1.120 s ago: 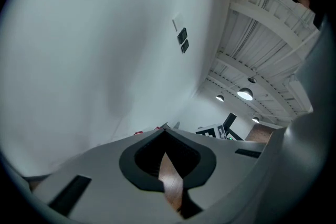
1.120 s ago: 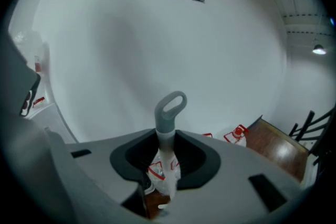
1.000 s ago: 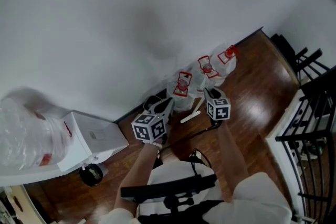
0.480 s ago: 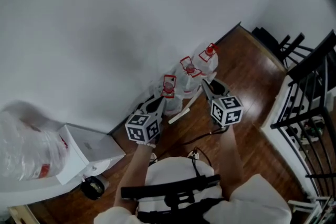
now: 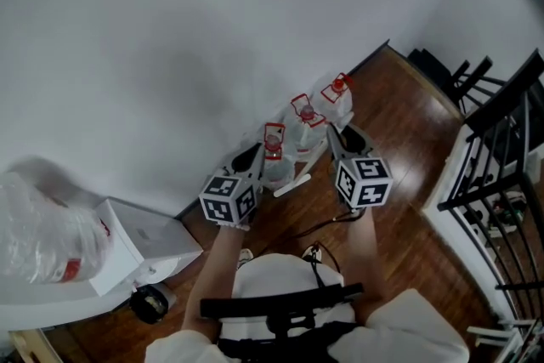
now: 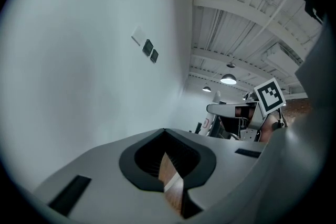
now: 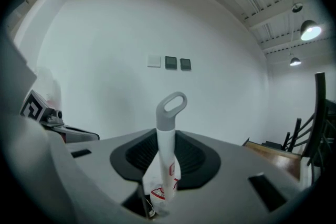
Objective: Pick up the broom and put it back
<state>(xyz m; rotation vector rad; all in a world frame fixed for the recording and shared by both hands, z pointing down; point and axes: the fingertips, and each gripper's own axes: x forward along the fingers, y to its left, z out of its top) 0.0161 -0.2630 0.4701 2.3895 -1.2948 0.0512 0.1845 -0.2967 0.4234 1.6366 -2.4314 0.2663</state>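
The broom's white handle [image 7: 166, 149] with a grey loop end [image 7: 172, 107] stands upright between the jaws of my right gripper [image 7: 165, 178], which is shut on it. In the head view the right gripper [image 5: 338, 137] is raised near the wall, and the handle [image 5: 295, 182] slants down-left from it. My left gripper [image 5: 250, 160] hovers beside it on the left. Its jaws [image 6: 171, 178] stand slightly apart with only wood floor showing between them. The broom's head is hidden.
Three water bottles [image 5: 274, 155] with red caps stand against the white wall [image 5: 153, 55]. A white box [image 5: 146, 235] and a plastic bag [image 5: 38, 234] lie at the left. A black railing [image 5: 501, 183] runs along the right, with dark chairs [image 5: 450, 72] behind.
Both grippers have risen, the right one farther and with the broom handle still in it. The left gripper has rolled a little.
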